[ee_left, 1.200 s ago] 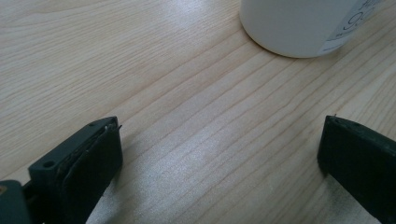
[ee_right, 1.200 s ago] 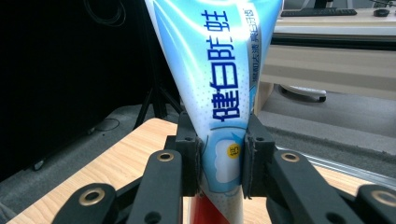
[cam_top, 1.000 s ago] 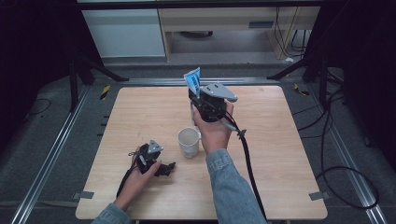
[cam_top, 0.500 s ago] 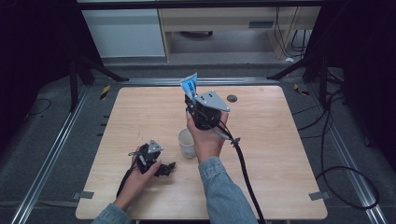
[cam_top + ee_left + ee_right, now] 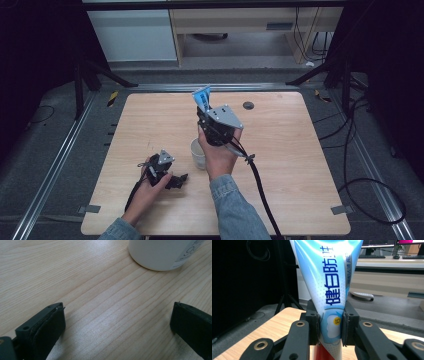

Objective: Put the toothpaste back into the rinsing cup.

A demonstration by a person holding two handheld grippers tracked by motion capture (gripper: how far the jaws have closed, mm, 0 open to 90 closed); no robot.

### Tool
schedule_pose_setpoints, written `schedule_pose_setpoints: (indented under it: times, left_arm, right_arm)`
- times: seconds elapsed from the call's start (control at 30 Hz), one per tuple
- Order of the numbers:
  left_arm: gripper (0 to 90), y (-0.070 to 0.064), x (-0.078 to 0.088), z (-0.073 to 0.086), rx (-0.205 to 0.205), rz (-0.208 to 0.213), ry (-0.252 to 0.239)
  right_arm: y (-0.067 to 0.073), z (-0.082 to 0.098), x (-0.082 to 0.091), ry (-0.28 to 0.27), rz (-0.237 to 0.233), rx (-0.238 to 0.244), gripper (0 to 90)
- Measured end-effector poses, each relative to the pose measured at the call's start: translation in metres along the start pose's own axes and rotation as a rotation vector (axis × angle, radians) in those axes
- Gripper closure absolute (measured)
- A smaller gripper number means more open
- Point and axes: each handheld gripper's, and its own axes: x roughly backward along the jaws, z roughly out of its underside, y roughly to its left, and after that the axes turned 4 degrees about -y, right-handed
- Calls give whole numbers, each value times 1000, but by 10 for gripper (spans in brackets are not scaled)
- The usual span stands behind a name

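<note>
The right gripper (image 5: 205, 107) has carried the toothpaste tube (image 5: 202, 98) toward the cup (image 5: 198, 152).

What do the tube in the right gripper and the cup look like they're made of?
Tube: glossy printed plastic or laminate, judging by its sheen and the way it dents between the right gripper jaws. Cup: smooth matte white wall with a printed label; paper or plastic, I can't tell which.

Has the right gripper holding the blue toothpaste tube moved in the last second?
Yes. In the high view the right gripper, shut on the blue toothpaste tube, has come back toward the person, now over the white paper cup, farther from the table's dark round grommet.
</note>
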Motion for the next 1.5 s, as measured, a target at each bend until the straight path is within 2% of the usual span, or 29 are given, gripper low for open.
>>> schedule_pose_setpoints:
  times: [0.4, 0.53, 0.6, 0.67, 0.87, 1.07, 1.17, 1.5]
  left_arm:
    - [0, 0, 0, 0, 0, -1, -2]
    - [0, 0, 0, 0, 0, -1, -2]
    - [0, 0, 0, 0, 0, -1, -2]
    - [0, 0, 0, 0, 0, -1, -2]
    - [0, 0, 0, 0, 0, 0, -3]
    - [0, 0, 0, 0, 1, -2, -3]
    - [0, 0, 0, 0, 1, -2, -3]
    - [0, 0, 0, 0, -3, -1, 3]
  right_arm:
    - [4, 13, 4, -8, -19, -19, 723]
    - [6, 18, 2, -4, -24, -3, 723]
    - [6, 21, 1, 0, -23, -11, 723]
    - [6, 27, -1, 6, -17, -9, 723]
    - [6, 49, -11, 41, -21, -47, 723]
    - [2, 61, -15, 68, -10, -51, 723]
    - [0, 69, -16, 87, -4, -33, 723]
    - [-5, 89, -19, 119, 1, -51, 723]
